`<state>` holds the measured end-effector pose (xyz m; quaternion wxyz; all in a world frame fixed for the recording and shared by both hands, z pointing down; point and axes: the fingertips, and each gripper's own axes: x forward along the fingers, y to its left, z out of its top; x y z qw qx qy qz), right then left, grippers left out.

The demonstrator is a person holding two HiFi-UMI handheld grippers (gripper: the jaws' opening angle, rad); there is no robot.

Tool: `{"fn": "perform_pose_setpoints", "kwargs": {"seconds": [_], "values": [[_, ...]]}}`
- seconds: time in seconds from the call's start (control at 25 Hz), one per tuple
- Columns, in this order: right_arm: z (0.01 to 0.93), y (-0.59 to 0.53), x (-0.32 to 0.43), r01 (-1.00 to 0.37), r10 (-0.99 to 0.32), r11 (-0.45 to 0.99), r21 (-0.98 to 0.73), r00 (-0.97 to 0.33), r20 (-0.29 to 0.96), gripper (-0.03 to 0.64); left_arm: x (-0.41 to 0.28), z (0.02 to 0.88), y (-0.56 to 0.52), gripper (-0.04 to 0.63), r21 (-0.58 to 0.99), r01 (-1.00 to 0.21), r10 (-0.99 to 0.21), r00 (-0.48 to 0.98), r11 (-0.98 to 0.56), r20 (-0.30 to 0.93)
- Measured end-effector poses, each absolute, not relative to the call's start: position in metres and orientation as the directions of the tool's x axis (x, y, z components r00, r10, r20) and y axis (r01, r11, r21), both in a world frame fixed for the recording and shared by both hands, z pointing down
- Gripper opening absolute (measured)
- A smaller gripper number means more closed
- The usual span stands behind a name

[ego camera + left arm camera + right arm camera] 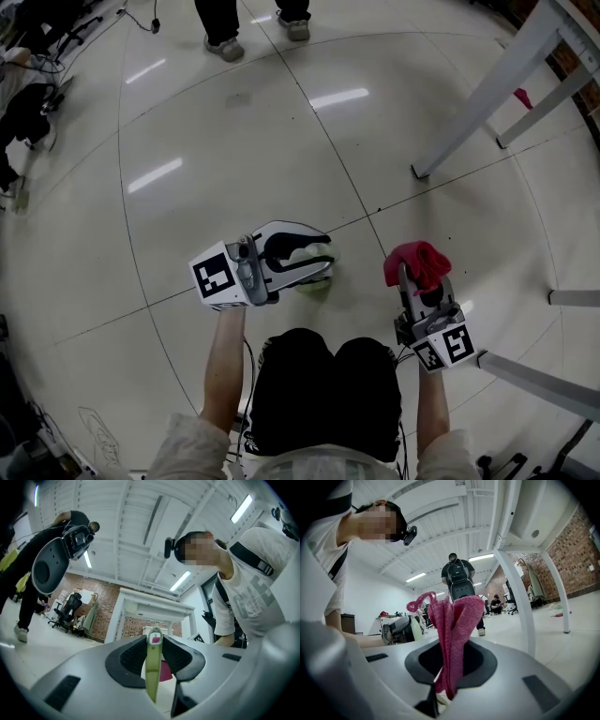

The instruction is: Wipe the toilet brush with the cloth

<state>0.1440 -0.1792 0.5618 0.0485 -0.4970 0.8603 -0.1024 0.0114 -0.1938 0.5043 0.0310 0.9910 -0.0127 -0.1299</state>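
The toilet brush shows as a flat pale-green handle (152,667) standing upright between the left gripper's dark pads, which are shut on it. In the head view my left gripper (309,255) is held low over the floor with the pale-green brush (315,280) at its tip. My right gripper (419,281) sits to its right, shut on a bunched pink cloth (418,262). In the right gripper view the cloth (452,630) stands up in folds out of the jaws, and the left gripper (399,629) shows beyond it at the left. Brush and cloth are apart.
White table legs (487,89) slant across the upper right, and another leg (539,380) lies at the lower right. A bystander's feet (225,45) stand at the far edge of the tiled floor (281,141). The holder's black-trousered knees (323,389) are between the arms.
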Motion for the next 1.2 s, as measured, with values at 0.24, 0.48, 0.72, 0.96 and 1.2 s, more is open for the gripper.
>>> {"fn": "perform_pose_setpoints", "kwargs": {"seconds": [0.24, 0.48, 0.72, 0.96, 1.2], "values": [[0.566, -0.18, 0.141, -0.842, -0.865, 0.485, -0.235, -0.502, 0.014, 0.031, 0.003, 0.509, -0.196, 0.115, 0.146, -0.061, -0.108, 0.934, -0.987, -0.341], [0.561, -0.182, 0.138, -0.834, -0.862, 0.49, -0.253, -0.507, 0.004, 0.031, -0.017, 0.485, -0.2, 0.225, 0.136, -0.146, -0.188, 0.905, -0.98, -0.382], [0.413, -0.195, 0.117, -0.847, -0.875, 0.468, -0.251, -0.485, 0.006, 0.031, -0.047, 0.345, -0.217, 0.034, 0.202, -0.361, -0.412, 0.836, -0.91, -0.363], [0.127, -0.193, 0.094, -0.87, -0.893, 0.438, -0.229, -0.45, 0.004, 0.031, -0.099, 0.094, -0.215, 0.005, 0.298, -0.698, -0.758, 0.614, -0.651, -0.218], [-0.089, -0.18, 0.075, -0.895, -0.925, 0.368, -0.252, -0.379, -0.002, 0.031, -0.137, -0.082, -0.184, 0.005, 0.152, -0.911, -0.924, 0.381, -0.383, -0.041]]}}
